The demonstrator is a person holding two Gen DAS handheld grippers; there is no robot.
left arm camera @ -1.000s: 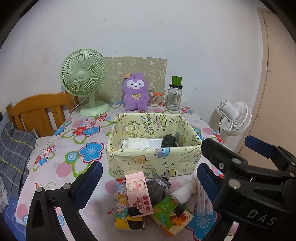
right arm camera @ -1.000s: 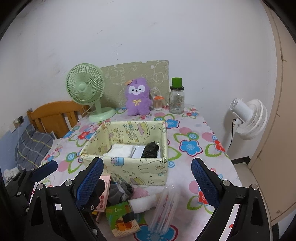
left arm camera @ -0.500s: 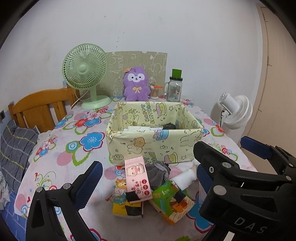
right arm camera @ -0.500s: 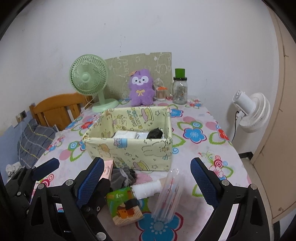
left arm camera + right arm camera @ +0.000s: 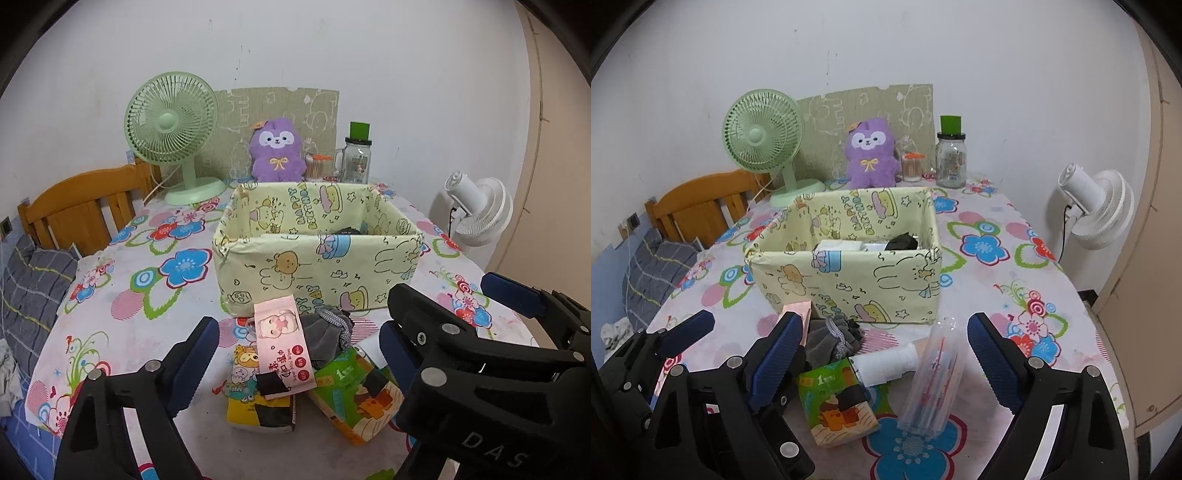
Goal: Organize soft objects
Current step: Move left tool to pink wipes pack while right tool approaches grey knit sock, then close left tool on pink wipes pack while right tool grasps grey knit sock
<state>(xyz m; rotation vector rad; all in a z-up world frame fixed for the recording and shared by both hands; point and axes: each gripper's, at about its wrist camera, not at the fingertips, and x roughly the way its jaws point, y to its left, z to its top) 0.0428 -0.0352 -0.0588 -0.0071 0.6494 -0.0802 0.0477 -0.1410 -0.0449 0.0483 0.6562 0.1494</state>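
A yellow cartoon-print storage box [image 5: 317,273] [image 5: 849,280] stands mid-table with white packs and a dark item inside. In front of it lies a pile: a pink wet-wipe pack [image 5: 284,343], grey socks [image 5: 328,336] [image 5: 831,339], a yellow tissue pack [image 5: 255,402], a green tissue pack [image 5: 358,395] [image 5: 834,402], a white roll [image 5: 882,365] and a clear plastic tube [image 5: 931,380]. My left gripper [image 5: 295,362] is open over the pile. My right gripper [image 5: 882,362] is open above the roll and tube. The right gripper's body fills the right of the left wrist view.
A green desk fan [image 5: 173,133], a purple plush [image 5: 277,151], a glass jar with a green lid [image 5: 356,158] and a cardboard sheet stand at the table's back. A wooden chair [image 5: 77,210] is at the left, a white floor fan [image 5: 1097,206] at the right.
Both grippers have come lower and closer to the pile in front of the box. Both stay open and empty.
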